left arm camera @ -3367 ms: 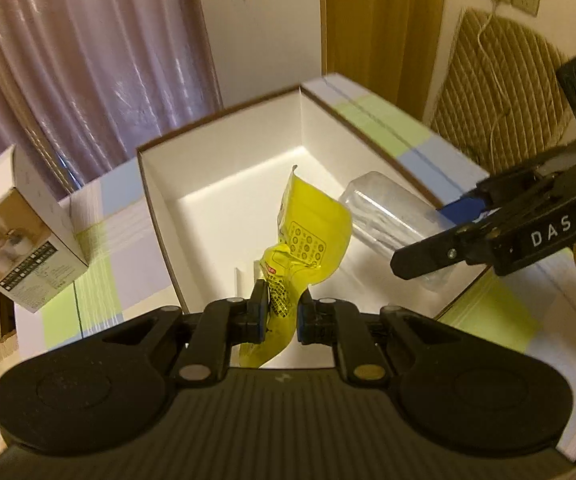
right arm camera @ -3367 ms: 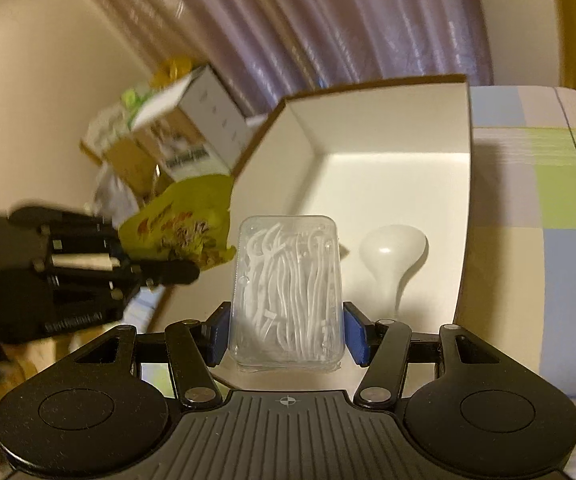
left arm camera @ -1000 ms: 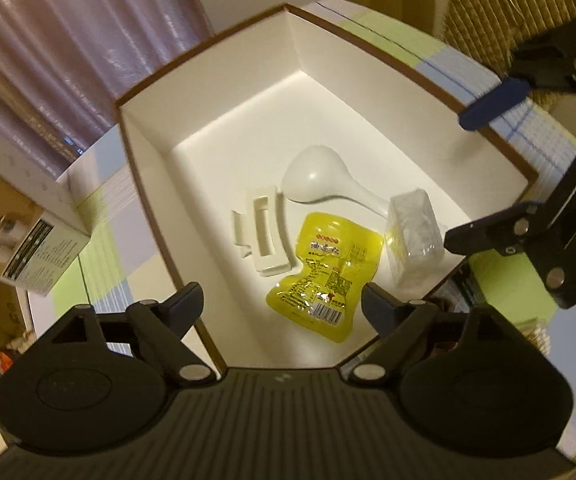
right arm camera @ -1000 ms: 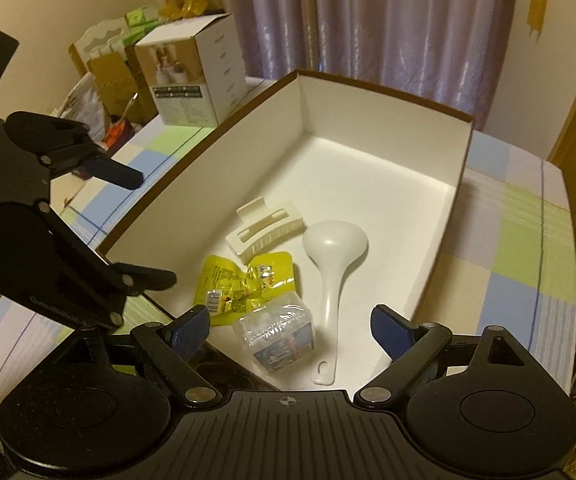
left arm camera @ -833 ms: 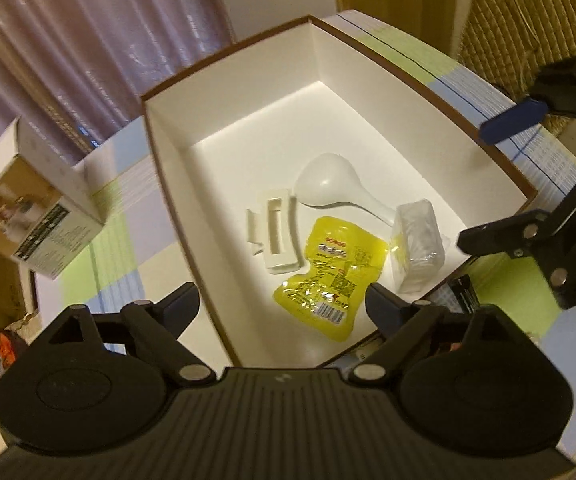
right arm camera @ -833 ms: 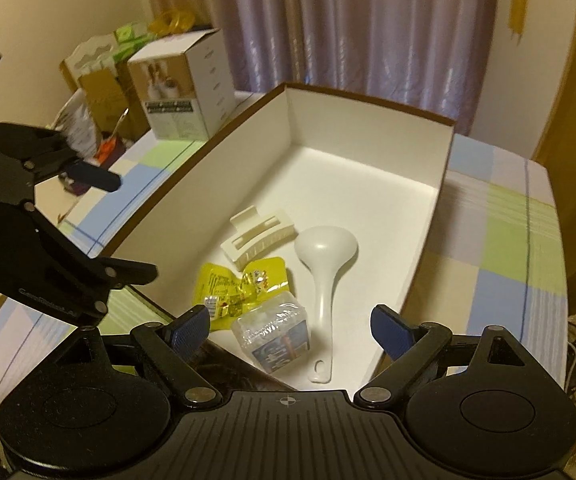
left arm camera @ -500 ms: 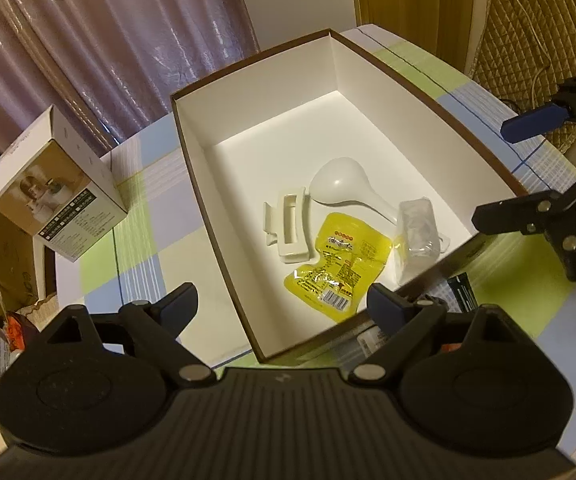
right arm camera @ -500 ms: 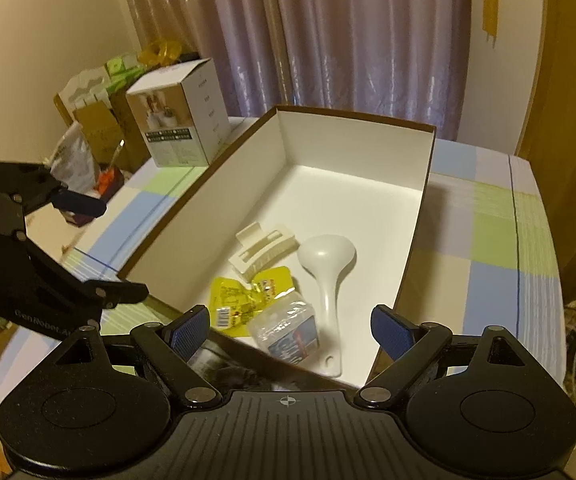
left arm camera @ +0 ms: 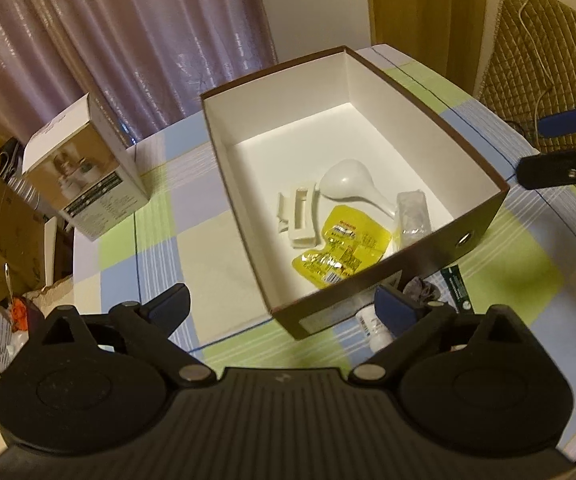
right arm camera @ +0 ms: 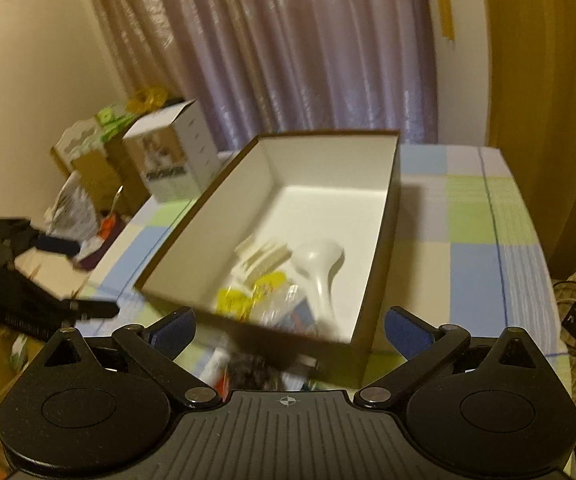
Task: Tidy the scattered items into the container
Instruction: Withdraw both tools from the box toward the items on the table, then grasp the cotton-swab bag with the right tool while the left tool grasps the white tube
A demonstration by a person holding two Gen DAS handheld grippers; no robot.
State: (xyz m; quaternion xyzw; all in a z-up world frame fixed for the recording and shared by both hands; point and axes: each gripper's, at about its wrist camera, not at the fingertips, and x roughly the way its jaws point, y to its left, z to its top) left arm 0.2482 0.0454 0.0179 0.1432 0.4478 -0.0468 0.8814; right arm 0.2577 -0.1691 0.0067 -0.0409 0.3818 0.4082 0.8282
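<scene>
Left wrist view. We see the left gripper (left arm camera: 282,302) at the bottom of the frame, its jaws opening near their widest with nothing between the pads. The container (left arm camera: 484,210), a brown box with white inner walls, fills the centre; in it lie a white spoon (left arm camera: 346,182), a white clip (left arm camera: 300,216), a yellow sachet (left arm camera: 340,250) and a clear floss case (left arm camera: 412,216). The items not yet tidied lie on the checked tablecloth (left arm camera: 208,252) just outside the box's near wall, at lower centre-right: a small white bottle (left arm camera: 372,326), a dark crumpled object (left arm camera: 420,290) and a green-and-black packet (left arm camera: 456,288). They sit just beside this gripper's right pad, so they lie to the lower right of the tongs and not straight ahead. The packet's long axis runs roughly top to bottom in the frame; the bottle's axis we cannot tell, as the finger hides most of it.

Right wrist view (blurred). The right gripper (right arm camera: 290,332) is likewise opening wide and empty. The same items (right arm camera: 248,364) appear at lower centre, between its fingers and below the box's near wall, too smeared for us to separate.

We judge the right hand better lined up, since the items lie between its jaws, while the left would have to shift rightward in its frame. The right gripper's tips (left arm camera: 560,144) show at the right edge of the left view.
</scene>
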